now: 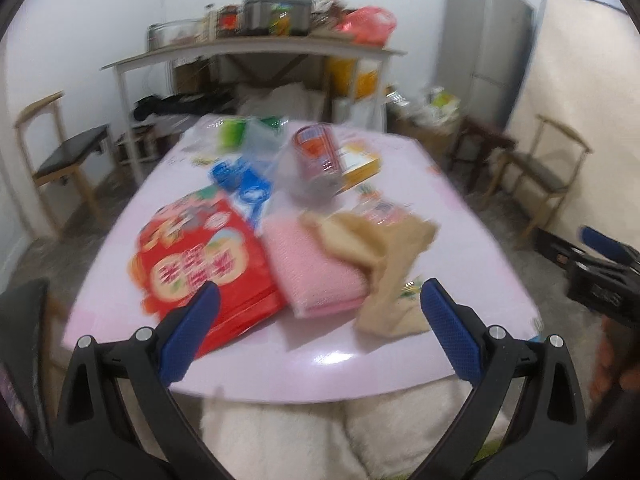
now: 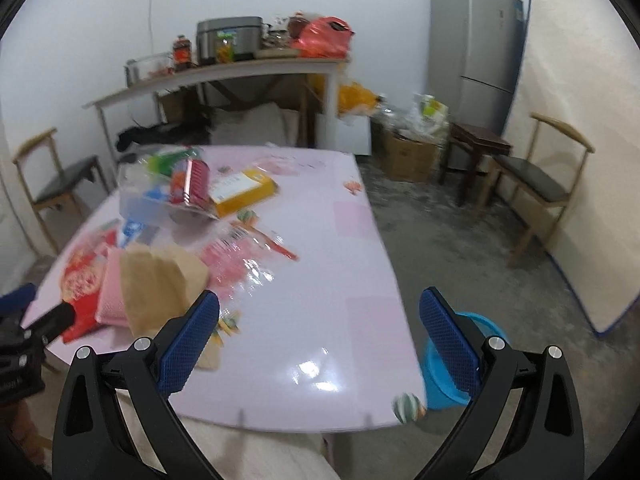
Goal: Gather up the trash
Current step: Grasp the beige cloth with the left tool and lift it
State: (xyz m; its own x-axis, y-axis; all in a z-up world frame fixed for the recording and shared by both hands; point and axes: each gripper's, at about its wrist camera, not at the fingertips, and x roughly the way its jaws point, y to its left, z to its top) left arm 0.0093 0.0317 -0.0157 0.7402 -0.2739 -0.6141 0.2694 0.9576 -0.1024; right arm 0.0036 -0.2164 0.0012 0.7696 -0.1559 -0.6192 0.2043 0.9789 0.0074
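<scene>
Both my left gripper (image 1: 318,308) and right gripper (image 2: 318,314) hold their jaws wide open and empty, above the near edge of the counter (image 2: 340,280); the trash lies ahead of the left jaws and ahead-left of the right jaws: red bag (image 1: 204,256), pink pad (image 1: 316,268), brown paper (image 1: 384,264), can (image 1: 318,156).

Risk: overlapping items may drag together, and the can could roll off the edge. Open room lies ahead of the right jaws; the blue bin (image 2: 448,384) sits beneath them.
</scene>
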